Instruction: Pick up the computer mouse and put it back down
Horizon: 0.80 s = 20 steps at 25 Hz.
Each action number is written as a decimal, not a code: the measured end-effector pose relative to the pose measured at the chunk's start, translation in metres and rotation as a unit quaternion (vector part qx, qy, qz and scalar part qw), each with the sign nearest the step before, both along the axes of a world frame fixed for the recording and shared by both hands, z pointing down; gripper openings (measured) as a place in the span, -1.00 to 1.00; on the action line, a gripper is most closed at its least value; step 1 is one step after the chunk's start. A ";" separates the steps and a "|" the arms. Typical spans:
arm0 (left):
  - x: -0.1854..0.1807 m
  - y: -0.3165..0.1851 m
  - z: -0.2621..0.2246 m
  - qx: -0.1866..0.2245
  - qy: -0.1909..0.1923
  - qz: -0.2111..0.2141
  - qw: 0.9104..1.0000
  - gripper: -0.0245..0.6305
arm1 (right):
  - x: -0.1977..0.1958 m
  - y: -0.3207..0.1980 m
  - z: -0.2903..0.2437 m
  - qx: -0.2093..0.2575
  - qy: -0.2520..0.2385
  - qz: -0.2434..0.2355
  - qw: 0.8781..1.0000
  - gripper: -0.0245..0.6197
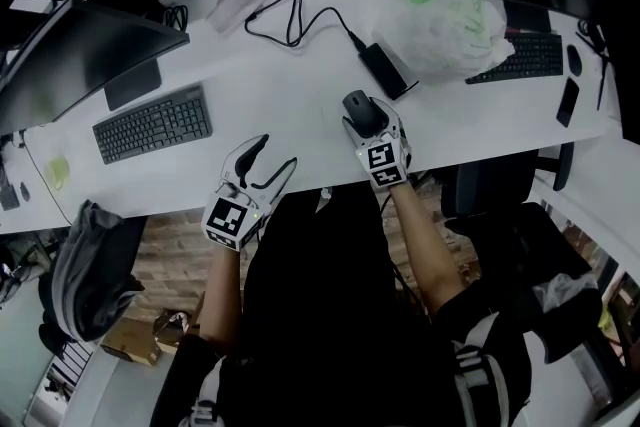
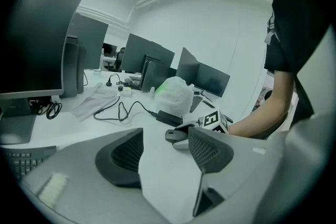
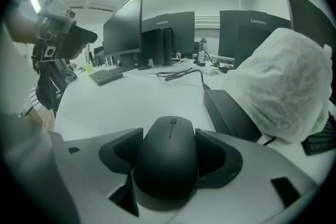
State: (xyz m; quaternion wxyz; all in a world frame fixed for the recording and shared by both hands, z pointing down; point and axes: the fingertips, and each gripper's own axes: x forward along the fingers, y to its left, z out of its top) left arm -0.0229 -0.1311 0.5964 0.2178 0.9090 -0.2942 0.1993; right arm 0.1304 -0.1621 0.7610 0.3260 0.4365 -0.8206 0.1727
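The black computer mouse is near the front edge of the white desk. My right gripper is shut on it, with a dark pad against each side. Whether the mouse rests on the desk or hangs just above it, I cannot tell. My left gripper stands open over the desk's front edge, to the left of the mouse, with nothing between its fingers. In the left gripper view the right gripper's marker cube shows beyond my open jaws.
Just behind the mouse lies a black power adapter with its cable, and behind that a white plastic bag. A keyboard and a monitor are at the left, another keyboard at the right.
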 end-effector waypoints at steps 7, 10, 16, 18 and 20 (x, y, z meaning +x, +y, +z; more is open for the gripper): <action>0.008 0.005 -0.016 0.015 0.016 0.009 1.000 -0.14 | 0.001 0.000 0.002 -0.004 0.000 0.000 1.000 0.01; 0.009 0.006 -0.028 0.030 0.017 0.015 0.999 -0.14 | 0.000 0.000 0.002 -0.009 -0.002 0.000 1.000 0.00; 0.010 0.013 -0.062 0.070 0.019 0.027 0.997 -0.14 | 0.004 -0.001 0.003 -0.015 -0.005 0.007 1.000 0.00; 0.007 0.016 -0.069 0.080 0.018 0.032 0.996 -0.15 | 0.003 -0.002 0.003 -0.016 -0.009 0.007 1.000 0.00; 0.005 0.021 -0.073 0.086 0.016 0.037 0.995 -0.15 | 0.003 -0.003 0.000 -0.014 -0.013 0.009 1.000 0.00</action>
